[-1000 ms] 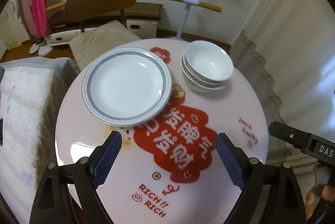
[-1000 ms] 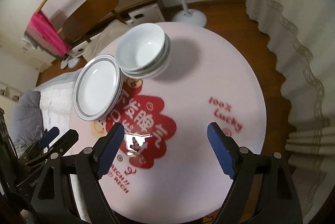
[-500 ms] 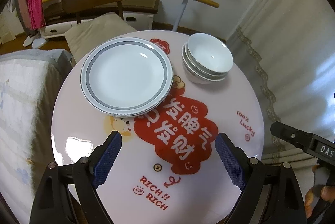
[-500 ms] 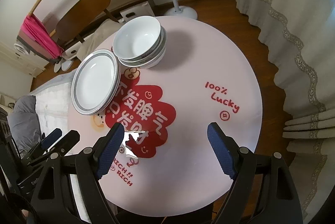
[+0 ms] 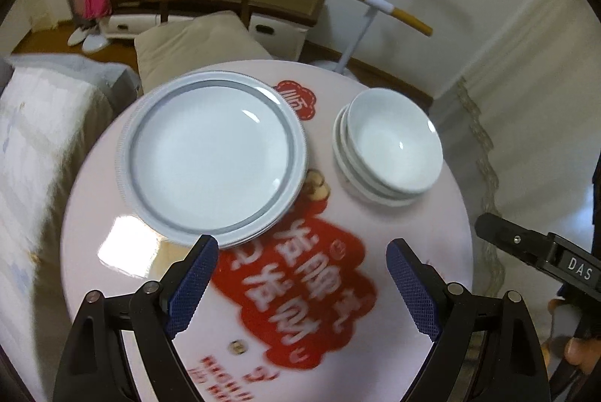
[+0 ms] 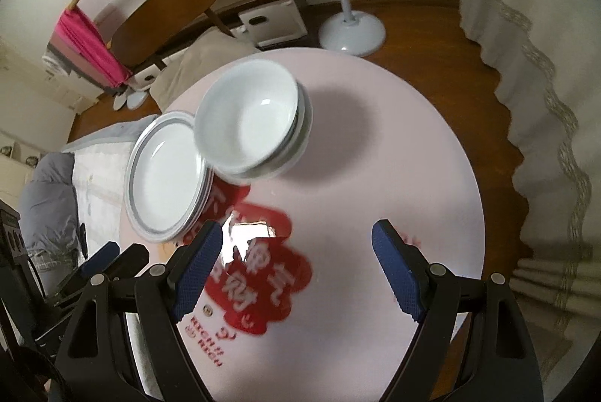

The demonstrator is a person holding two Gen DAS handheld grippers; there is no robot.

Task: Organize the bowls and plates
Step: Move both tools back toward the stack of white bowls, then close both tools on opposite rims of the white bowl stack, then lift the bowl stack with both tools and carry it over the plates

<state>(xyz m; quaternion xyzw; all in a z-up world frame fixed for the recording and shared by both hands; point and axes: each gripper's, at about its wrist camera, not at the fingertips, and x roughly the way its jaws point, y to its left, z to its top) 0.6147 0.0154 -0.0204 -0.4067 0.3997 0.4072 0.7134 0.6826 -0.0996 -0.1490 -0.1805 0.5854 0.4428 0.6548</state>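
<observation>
On the round table (image 5: 443,214), the stack of plates (image 5: 214,157) lies left of the red print (image 5: 296,296), the nested bowls (image 5: 390,146) beside them to the right. My left gripper (image 5: 300,263) hangs above the print, jaws apart and empty; my right gripper (image 6: 296,251) too.

black plastic left gripper (image 5: 302,280), blue cross-hatched pads (image 5: 191,283), silver pivot screws, right gripper (image 6: 296,265) same build, white "DAS" lettering on side
</observation>
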